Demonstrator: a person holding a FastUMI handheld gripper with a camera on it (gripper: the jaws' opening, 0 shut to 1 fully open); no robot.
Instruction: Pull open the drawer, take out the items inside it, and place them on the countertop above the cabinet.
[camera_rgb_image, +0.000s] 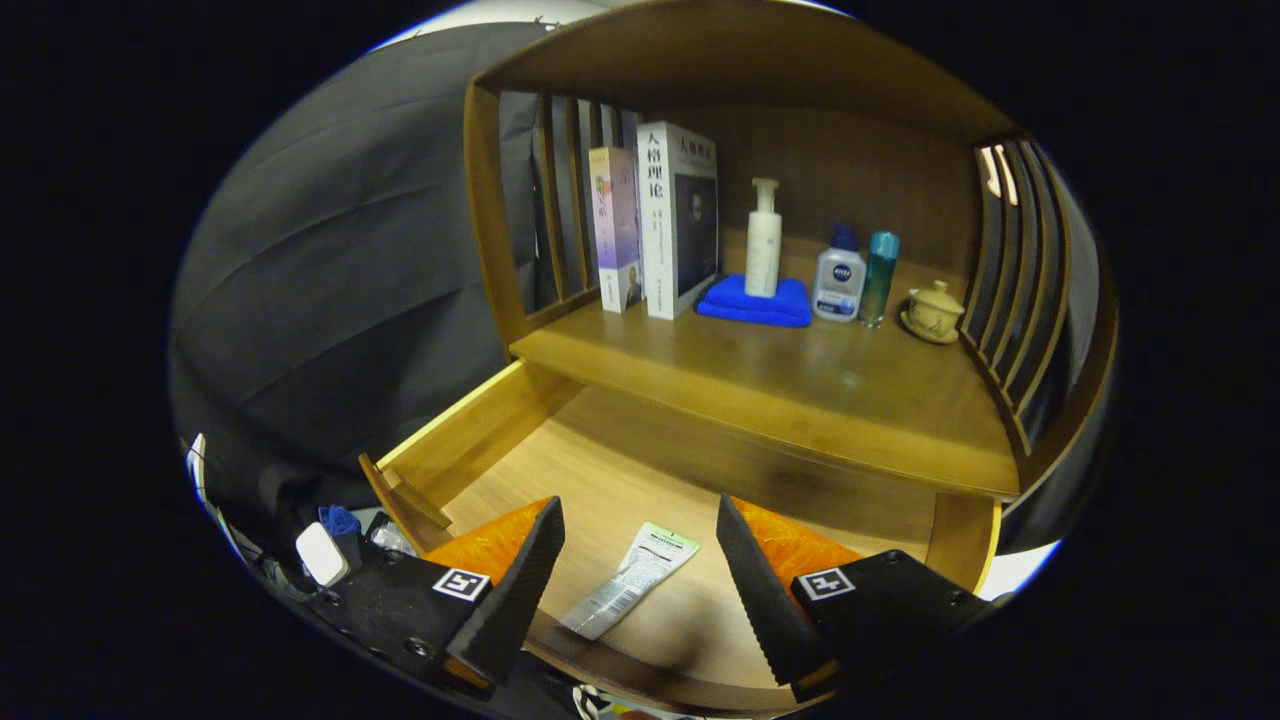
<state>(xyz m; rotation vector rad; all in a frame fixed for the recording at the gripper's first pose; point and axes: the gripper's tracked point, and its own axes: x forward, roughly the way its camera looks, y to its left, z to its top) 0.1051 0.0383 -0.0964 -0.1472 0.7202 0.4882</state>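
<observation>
The wooden drawer (480, 440) is pulled open below the countertop (790, 390). A flat white tube (630, 580) lies on the drawer floor, tilted, its crimped end towards the back. My gripper (640, 575) hovers over the drawer, open, with the tube lying between its fingers and below them; neither finger touches it. The fingers (520, 590) stand wide apart.
On the countertop stand two upright books (660, 220), a white pump bottle (763, 240) on a folded blue cloth (755, 300), a small white bottle (838, 275), a teal bottle (880, 275) and a lidded cup (935, 312). Slatted wooden sides (1010, 300) flank the shelf.
</observation>
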